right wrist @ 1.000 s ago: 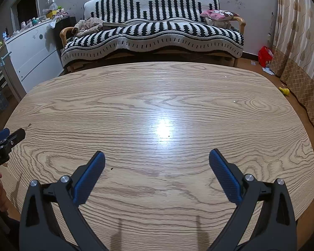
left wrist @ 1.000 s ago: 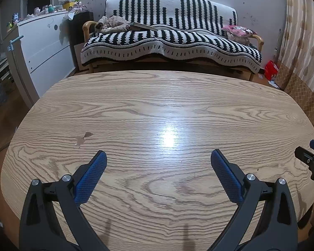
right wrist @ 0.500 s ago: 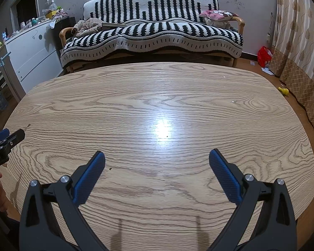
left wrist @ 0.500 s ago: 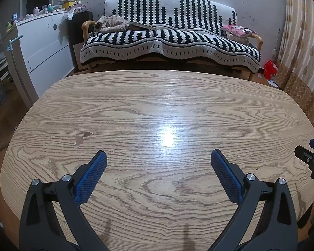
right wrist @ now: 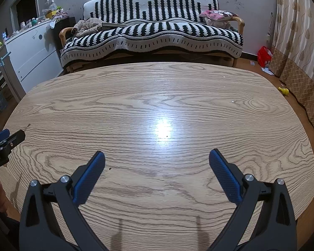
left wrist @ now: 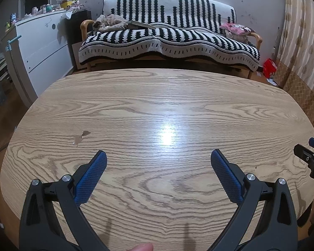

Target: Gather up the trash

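Both grippers hover over the wooden table (left wrist: 178,104): left gripper (left wrist: 158,160) spread wide, nothing held; right gripper (right wrist: 157,159) likewise. Trash: small brown scrap (left wrist: 81,137) (ahead-left of the left fingers), lying flat on the tabletop.

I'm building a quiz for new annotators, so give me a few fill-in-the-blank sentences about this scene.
1. Both the left gripper and the right gripper are ____, holding nothing.
2. The wooden table stands in front of a sofa covered in black and ____ stripes.
3. A pink cushion lies at the sofa's ____ end.

Missing words: open; white; right
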Demonstrator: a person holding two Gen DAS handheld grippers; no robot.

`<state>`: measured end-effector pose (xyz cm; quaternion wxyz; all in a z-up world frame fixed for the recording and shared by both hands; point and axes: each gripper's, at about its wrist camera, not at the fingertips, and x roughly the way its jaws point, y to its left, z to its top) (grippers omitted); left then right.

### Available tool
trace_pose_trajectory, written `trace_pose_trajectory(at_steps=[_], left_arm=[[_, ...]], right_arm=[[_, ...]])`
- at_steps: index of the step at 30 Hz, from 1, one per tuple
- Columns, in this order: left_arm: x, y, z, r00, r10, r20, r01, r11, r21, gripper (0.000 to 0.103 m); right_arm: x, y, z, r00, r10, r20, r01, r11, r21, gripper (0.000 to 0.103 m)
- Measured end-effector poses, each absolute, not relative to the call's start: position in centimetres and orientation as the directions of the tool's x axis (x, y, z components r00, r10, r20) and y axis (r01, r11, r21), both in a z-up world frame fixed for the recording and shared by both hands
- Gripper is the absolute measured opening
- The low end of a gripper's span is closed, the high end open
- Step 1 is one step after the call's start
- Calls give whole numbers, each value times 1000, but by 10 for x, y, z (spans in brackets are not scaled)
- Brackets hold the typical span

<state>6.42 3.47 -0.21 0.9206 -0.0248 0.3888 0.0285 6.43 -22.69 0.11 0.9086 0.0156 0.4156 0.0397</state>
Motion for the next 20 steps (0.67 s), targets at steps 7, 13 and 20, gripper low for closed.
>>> trace_pose_trajectory(at_steps=[7, 13, 20], left_arm=[[64, 35, -1, 702, 29, -712, -61, 998, -19, 96], [65, 36, 0, 705, 38, -708, -64, 998, -10, 96], [66, 38, -1, 699, 42, -714, -68, 998, -8, 96]], right_arm=[[65, -226, 1, 651, 84, -754, -58, 996, 60, 96], [65, -228, 1, 651, 83, -754, -58, 997, 59, 96], [65, -227, 1, 651, 83, -755, -58, 997, 60, 96]])
